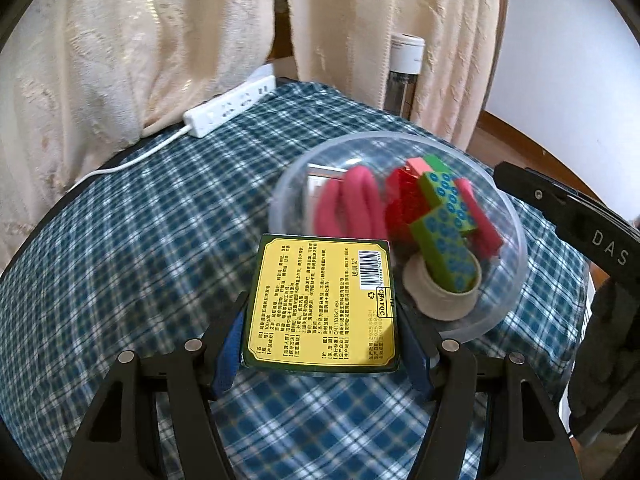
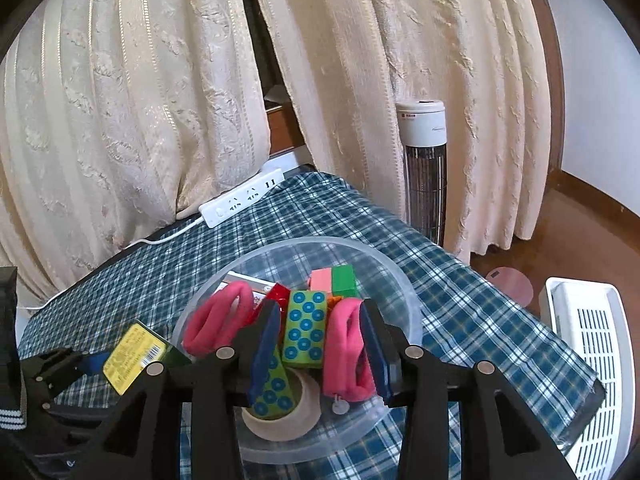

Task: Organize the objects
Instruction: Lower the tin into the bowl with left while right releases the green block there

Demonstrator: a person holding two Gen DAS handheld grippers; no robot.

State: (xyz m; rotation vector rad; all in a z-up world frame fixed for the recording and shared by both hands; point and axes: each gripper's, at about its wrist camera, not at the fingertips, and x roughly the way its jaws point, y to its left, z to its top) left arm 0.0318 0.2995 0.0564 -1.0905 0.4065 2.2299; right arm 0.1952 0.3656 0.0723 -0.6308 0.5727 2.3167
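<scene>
My left gripper (image 1: 320,320) is shut on a green and yellow box (image 1: 322,304) and holds it above the cloth, at the near rim of a clear plastic bowl (image 1: 508,280). The bowl holds pink hair bands (image 1: 352,204), green blocks with blue dots (image 1: 448,240), a red block (image 1: 404,200) and a tape roll (image 1: 440,292). My right gripper (image 2: 320,340) is open over the bowl (image 2: 400,280), its fingers around a dotted green block (image 2: 306,328) and a pink hair band (image 2: 344,348). The box (image 2: 134,350) shows at the left in the right wrist view.
The table wears a blue checked cloth (image 1: 140,240). A white power strip (image 1: 228,108) lies at its far edge by cream curtains (image 2: 120,100). A tower heater (image 2: 424,168) stands behind, and a white basket (image 2: 588,340) is on the floor at the right.
</scene>
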